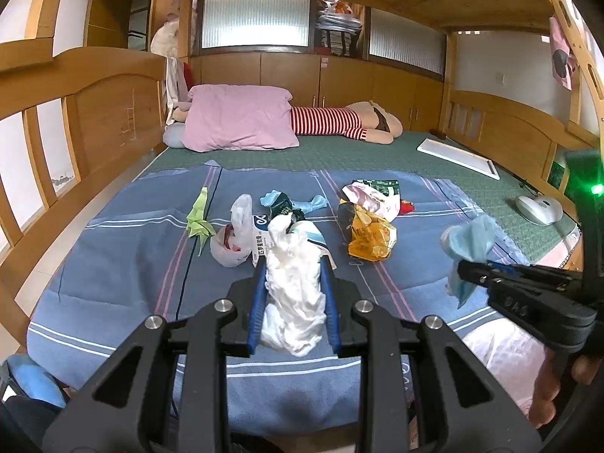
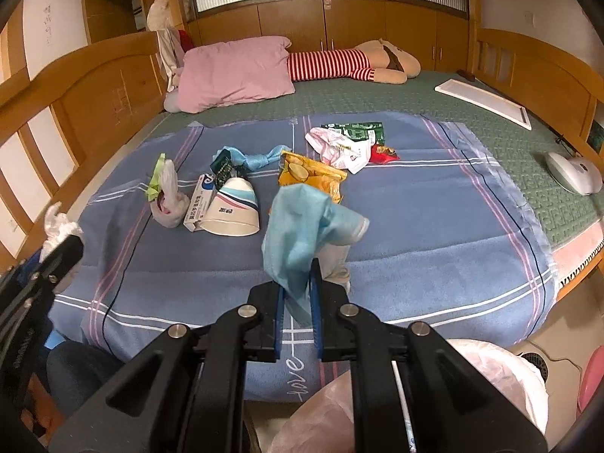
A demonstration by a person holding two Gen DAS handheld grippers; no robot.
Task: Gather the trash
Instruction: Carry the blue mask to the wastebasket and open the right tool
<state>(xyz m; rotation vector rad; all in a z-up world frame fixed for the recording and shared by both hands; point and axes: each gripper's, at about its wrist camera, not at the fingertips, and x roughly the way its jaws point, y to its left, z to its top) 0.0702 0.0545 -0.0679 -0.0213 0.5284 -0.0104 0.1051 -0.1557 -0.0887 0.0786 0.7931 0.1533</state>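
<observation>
Left wrist view: low in the centre of the frame, the left gripper (image 1: 294, 298) is closed around a crumpled white tissue wad (image 1: 292, 287), whose top rises above the blue finger pads (image 1: 258, 302). At the right edge, the right gripper (image 1: 466, 270) pinches a light blue cloth scrap (image 1: 470, 239), held above the blue striped blanket (image 1: 132, 264).

In the right wrist view the same scrap (image 2: 302, 222) stands up from the narrow gap between that gripper's pads (image 2: 316, 302), just below frame centre, with a paler piece hanging at its right. The left gripper (image 2: 60, 249) enters at the left edge, the tissue (image 2: 56, 226) poking from its tip.

More litter lies across the middle of the blanket. Left of centre sits an overturned paper bowl (image 2: 234, 209), touching a small white carton (image 2: 200, 200), with a knotted clear bag (image 2: 170, 200) and a green wrapper (image 2: 156, 181) just beside it. A yellow chip bag (image 2: 313, 177) lies near the centre; above and to the right of it are a white and pink plastic bag (image 2: 339, 147) and a green packet (image 2: 358, 130). A blue twisted rag (image 2: 253, 158) lies between the bowl and the chip bag.

Towards the top of the frame, a pink pillow (image 2: 234, 71) and a striped plush toy (image 2: 339, 62) rest on the green mat (image 2: 415, 102). A white mouse-shaped device (image 2: 573, 171) lies at the right edge. A translucent pinkish bag (image 2: 490, 370) fills the lower right corner.
</observation>
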